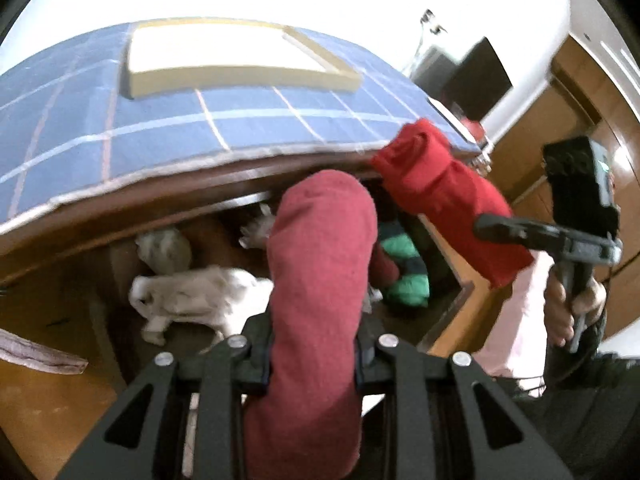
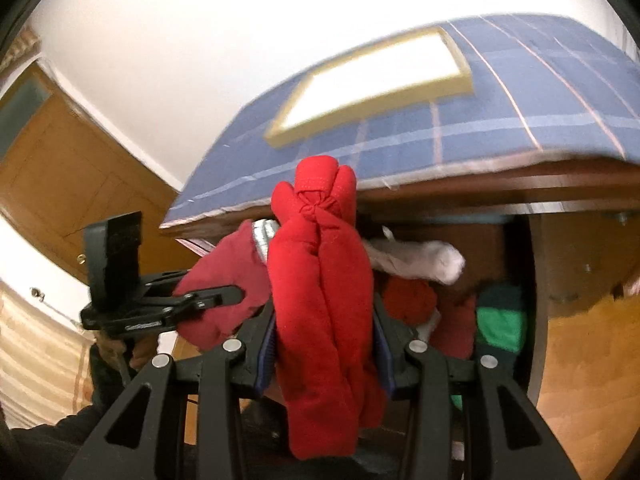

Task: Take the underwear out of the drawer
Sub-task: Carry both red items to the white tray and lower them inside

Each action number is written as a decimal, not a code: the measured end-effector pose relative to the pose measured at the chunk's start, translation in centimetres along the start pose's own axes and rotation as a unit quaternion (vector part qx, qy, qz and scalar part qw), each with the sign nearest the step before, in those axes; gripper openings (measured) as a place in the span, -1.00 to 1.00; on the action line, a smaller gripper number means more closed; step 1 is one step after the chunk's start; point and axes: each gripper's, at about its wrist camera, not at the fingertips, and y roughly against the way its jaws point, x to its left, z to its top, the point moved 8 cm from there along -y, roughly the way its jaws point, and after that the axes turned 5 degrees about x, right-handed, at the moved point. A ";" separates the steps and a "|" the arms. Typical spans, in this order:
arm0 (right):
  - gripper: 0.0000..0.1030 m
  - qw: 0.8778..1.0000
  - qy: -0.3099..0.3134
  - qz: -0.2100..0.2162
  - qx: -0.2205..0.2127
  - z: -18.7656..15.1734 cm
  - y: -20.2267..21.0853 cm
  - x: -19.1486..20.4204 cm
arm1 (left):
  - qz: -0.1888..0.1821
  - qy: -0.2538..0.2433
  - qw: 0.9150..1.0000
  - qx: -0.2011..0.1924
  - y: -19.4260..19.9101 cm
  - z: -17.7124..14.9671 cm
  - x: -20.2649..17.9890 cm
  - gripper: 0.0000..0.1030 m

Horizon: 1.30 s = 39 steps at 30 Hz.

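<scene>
Here, 2 tools (image 1: 316,344) (image 2: 324,344), 2 red rolls (image 1: 320,260) (image 2: 324,288).

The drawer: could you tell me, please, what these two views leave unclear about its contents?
- Left wrist view: the dark red roll in the left gripper covers the drawer's middle; the pale garments are motion-blurred.
- Right wrist view: the bright red roll in the right gripper hides the middle; the green item is partly shadowed.
- Drawer depth: not visible.
</scene>
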 end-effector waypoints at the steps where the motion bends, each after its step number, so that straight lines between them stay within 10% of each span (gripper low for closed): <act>1: -0.16 1.000 0.005 0.006 -0.003 0.9 0.3 0.8 | 0.004 0.003 1.000 -0.006 0.2 0.1 -0.2 -0.50; 19: -0.16 0.995 -0.033 0.041 -0.089 18.6 -3.1 3.1 | 0.156 0.048 0.975 -0.153 5.6 16.1 5.6 -0.50; 39: -0.15 0.984 -0.035 -0.116 -0.133 31.2 -16.0 -4.0 | 0.257 0.114 0.937 -0.205 -2.8 29.6 14.7 -0.49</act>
